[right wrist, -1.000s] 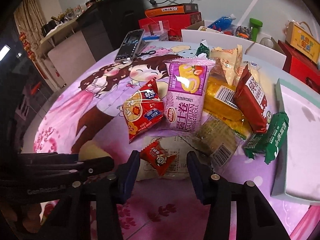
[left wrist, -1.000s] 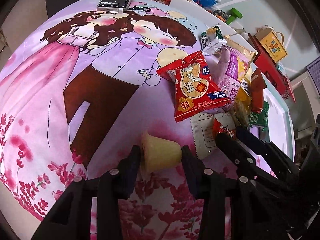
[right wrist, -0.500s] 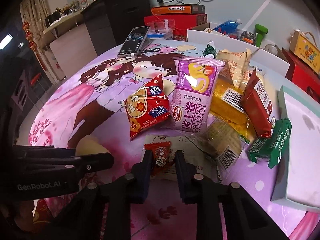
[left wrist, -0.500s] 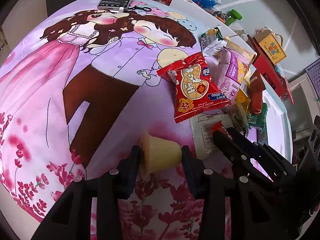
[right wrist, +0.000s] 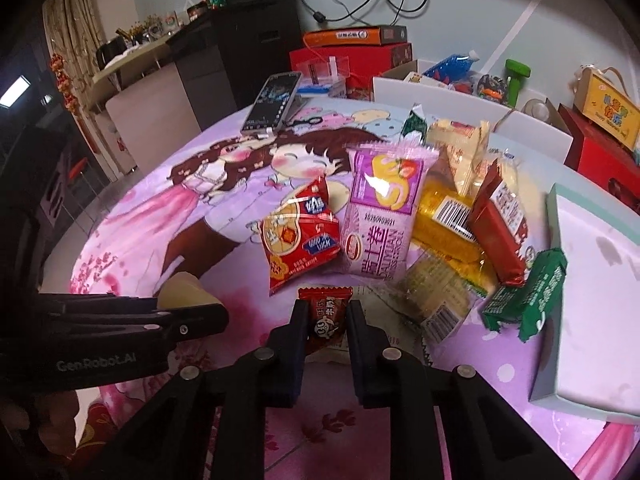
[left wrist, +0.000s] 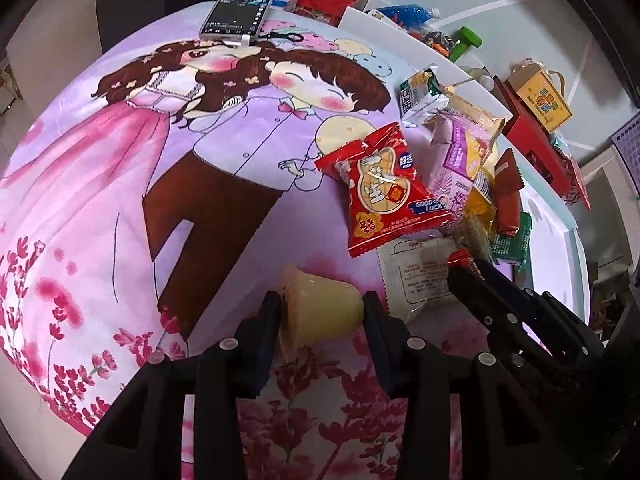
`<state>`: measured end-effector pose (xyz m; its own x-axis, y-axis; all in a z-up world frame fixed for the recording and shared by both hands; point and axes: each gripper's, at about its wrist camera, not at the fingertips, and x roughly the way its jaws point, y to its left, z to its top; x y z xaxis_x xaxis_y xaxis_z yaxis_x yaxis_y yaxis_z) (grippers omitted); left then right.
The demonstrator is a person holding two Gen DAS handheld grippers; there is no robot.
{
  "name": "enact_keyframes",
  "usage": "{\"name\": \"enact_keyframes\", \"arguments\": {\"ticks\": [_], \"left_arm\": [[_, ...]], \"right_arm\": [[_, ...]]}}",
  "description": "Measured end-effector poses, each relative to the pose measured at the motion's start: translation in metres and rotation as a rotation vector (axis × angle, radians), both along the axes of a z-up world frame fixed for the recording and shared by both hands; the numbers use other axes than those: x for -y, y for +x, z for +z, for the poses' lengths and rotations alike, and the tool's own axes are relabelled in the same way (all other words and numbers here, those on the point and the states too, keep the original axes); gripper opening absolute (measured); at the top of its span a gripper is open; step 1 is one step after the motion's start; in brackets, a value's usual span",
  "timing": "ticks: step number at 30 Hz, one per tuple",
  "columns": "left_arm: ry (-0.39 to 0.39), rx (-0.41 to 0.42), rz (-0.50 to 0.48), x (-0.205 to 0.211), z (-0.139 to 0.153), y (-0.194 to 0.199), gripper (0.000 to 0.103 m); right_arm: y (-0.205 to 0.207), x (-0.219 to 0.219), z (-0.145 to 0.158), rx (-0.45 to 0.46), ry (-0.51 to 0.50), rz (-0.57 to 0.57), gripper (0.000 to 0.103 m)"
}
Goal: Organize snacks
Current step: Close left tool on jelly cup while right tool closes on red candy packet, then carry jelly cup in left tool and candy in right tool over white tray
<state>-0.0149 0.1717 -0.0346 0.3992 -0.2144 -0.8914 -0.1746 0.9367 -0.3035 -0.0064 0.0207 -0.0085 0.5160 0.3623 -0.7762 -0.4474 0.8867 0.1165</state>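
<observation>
Your worktop (left wrist: 120, 208) fills both views, a round surface under a pink and lilac cloth printed with a cartoon couple. At its right edge lies a pale box lid with a teal rim (right wrist: 592, 288), lying flat. A phone (right wrist: 272, 102) rests at the far side of the cloth, screen up.

The heap of snacks sits right of centre. The purple Swiss roll pack (right wrist: 384, 216) lies lengthwise, with the red peanut pack (right wrist: 300, 240) touching its left side. To the right of the purple one you have a yellow pack with a barcode (right wrist: 444, 224), then a dark red bar (right wrist: 500, 220) leaning over it, and a green wafer pack (right wrist: 532, 296) nearest the box lid. A clear-wrapped biscuit pack (right wrist: 436, 292) lies in front of the yellow one. A flat white sachet (left wrist: 420, 276) lies on the cloth under your right tool.

Your left tongs (left wrist: 320, 312) are pinching a yellow jelly cup (left wrist: 320, 304), which lies on its side between the two pads, its wide rim towards the left pad; whether it rests on the cloth or is lifted just clear of it, you cannot tell.

Your right tongs (right wrist: 327, 320) are pressed in on a small red candy (right wrist: 326, 312), held upright between the pads just above the white sachet, in front of the peanut pack. In the left view the candy (left wrist: 460, 258) shows only as a red corner past the tip of the right tool.
</observation>
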Motion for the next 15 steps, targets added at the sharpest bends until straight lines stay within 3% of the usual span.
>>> {"name": "enact_keyframes", "arguments": {"ticks": [15], "left_arm": [[0.047,0.025,-0.056,0.033,0.026,0.006,0.043]], "right_arm": [[-0.001,0.033,0.031,0.062,0.039,-0.069,0.021]]}}
